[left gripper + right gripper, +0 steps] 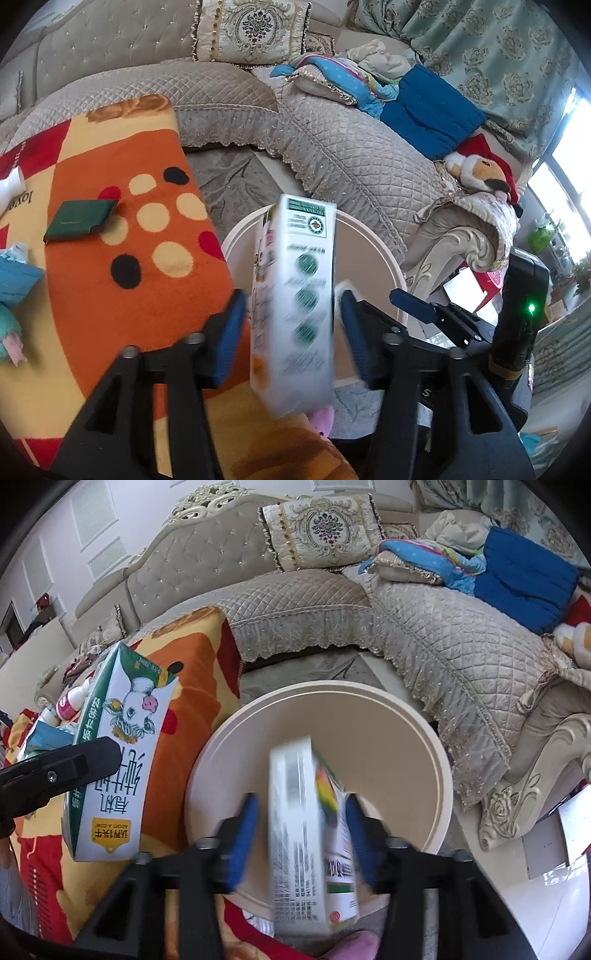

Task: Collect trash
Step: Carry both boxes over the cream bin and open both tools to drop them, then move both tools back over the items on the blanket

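Note:
In the left wrist view a tall white carton with green dots [306,258] stands blurred between the blue pads of my left gripper [291,299]. A gap shows on each side, so the jaws are open. It hangs over the round white bin [369,236]. The right wrist view shows a second white printed box [295,830], also blurred, loose between the pads of my open right gripper [301,801] above the bin's rim [406,709]. To the left there, the first carton [122,746] shows a cow picture behind a black left-gripper finger [81,764].
An orange spotted blanket [122,295] lies left of the bin with a green wallet [79,221] and a small white bottle [72,701] on it. A quilted sofa [351,155] wraps behind. A pink slipper [321,417] lies on the floor below the grippers.

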The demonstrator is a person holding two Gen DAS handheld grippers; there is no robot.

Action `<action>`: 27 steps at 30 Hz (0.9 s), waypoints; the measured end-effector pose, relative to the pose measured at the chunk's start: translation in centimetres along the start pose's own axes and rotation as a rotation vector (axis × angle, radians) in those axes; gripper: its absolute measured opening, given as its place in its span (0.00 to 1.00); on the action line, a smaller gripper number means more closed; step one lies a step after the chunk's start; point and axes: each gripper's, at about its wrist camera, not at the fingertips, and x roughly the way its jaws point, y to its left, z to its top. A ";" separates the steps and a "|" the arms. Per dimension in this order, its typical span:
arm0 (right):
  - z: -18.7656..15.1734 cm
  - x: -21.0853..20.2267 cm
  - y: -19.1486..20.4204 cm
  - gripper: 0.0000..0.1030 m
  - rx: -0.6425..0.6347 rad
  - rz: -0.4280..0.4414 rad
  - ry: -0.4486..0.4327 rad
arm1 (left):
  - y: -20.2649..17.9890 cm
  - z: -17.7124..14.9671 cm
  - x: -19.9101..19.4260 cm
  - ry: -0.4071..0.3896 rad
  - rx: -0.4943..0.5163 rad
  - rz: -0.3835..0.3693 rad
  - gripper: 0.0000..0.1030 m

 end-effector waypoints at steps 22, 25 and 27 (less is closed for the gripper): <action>-0.6 -2.1 2.4 0.50 -0.014 0.007 -0.010 | 1.4 -1.9 -2.9 -0.043 0.014 0.101 0.57; -0.6 -2.5 3.4 0.50 -0.029 0.016 -0.012 | 2.0 -2.3 -3.6 -0.053 0.006 0.113 0.57; -0.5 -2.7 4.1 0.51 -0.038 0.024 -0.016 | 2.5 -2.5 -4.2 -0.061 -0.002 0.123 0.57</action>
